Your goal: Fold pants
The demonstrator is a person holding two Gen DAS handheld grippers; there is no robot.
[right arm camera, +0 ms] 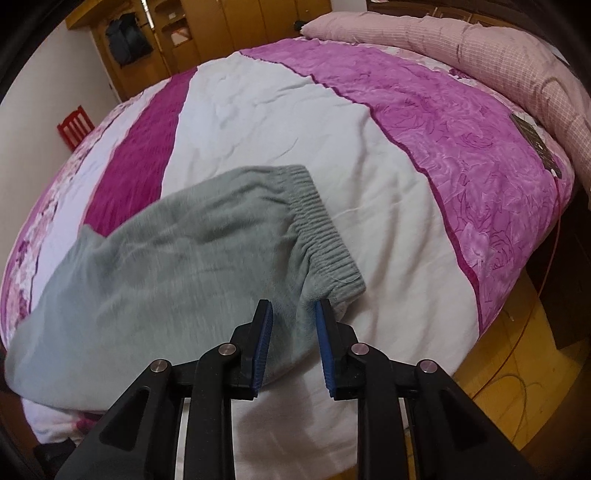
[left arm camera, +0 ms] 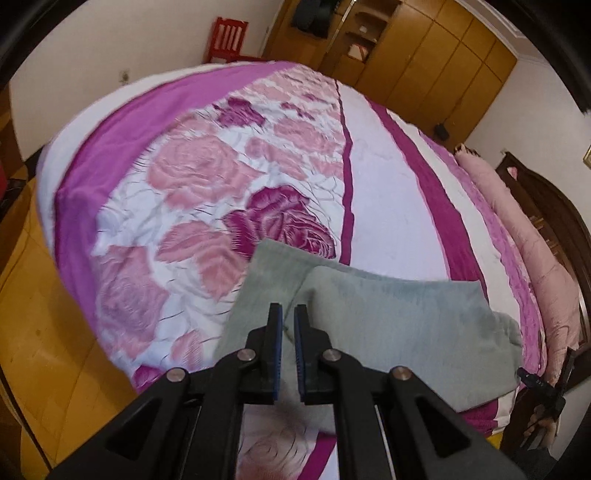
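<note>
Floral bedspread (left arm camera: 192, 173), grey pants (right arm camera: 166, 266) beneath both parted grippers.

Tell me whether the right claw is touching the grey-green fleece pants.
Cannot tell. In the right wrist view the open right claw overlaps the grey-green fleece pants, but neither contact nor gap shows plainly.

Both cameras sit just behind their own fingers and look forward and down across the bed (left arm camera: 388, 192) from its near edge. The left wrist view hangs close above the pants (left arm camera: 369, 314) at the near edge, facing the far-side wardrobe (left arm camera: 424, 55) and red chair (left arm camera: 227, 38), headboard pillows (left arm camera: 517, 221) to its right. The right wrist view is equally close, over the waistband end of the pants (right arm camera: 166, 258), turned more toward the pillows (right arm camera: 480, 48). Both share the pants, bed middle, wardrobe (right arm camera: 221, 22) and chair (right arm camera: 75, 125).
</note>
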